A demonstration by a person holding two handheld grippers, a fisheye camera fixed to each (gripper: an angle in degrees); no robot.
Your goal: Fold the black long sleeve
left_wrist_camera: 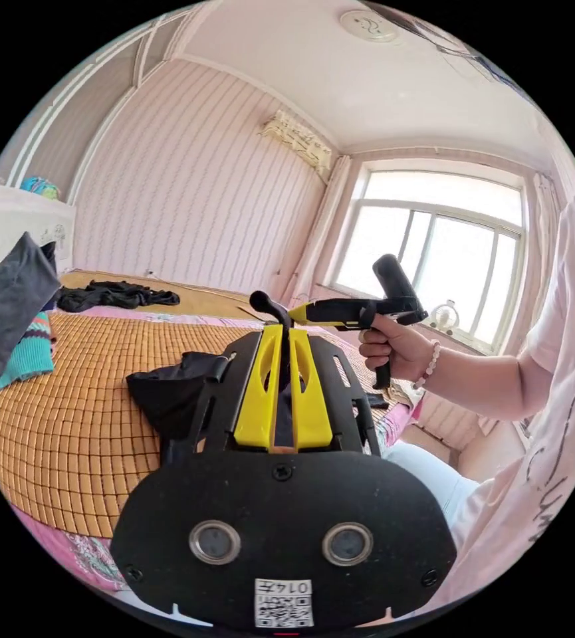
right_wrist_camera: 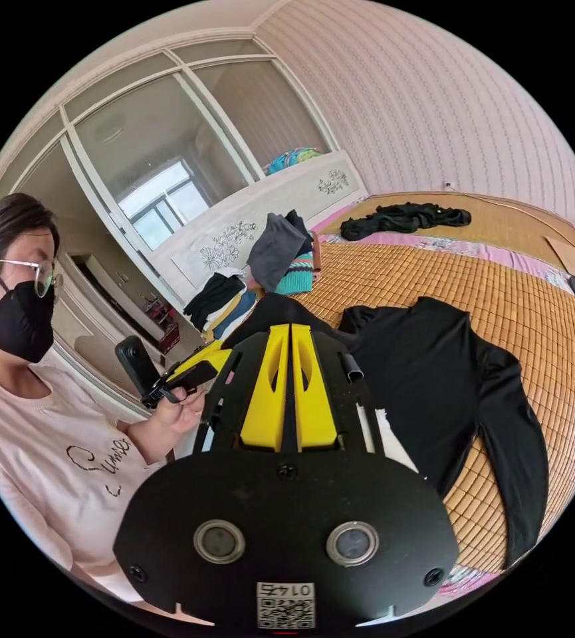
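- The black shirt (right_wrist_camera: 427,379) lies spread on the bed's woven mat (right_wrist_camera: 533,299), front up or down I cannot tell, one sleeve (right_wrist_camera: 520,458) trailing along its side toward the mat's near edge.
- The left tool (left_wrist_camera: 286,345) has its yellow jaws drawn close together; a dark fold of cloth (left_wrist_camera: 167,392) lies beside and between them, so it seems to be pinching the shirt's edge.
- The right tool (right_wrist_camera: 292,345) also shows its jaws nearly closed, with black cloth just past the tips; whether it grips anything I cannot tell.
- In the left gripper view the other tool (left_wrist_camera: 340,311) is raised in a hand (left_wrist_camera: 393,349), above the bed.
- The shirt looks thin, soft and light: it will sag and slide on the smooth mat.
- Best grips are likely shoulder seam and hem corner, or the cuff for folding the sleeve in.
- A dark bundle (right_wrist_camera: 403,218) lies well apart at the far side.
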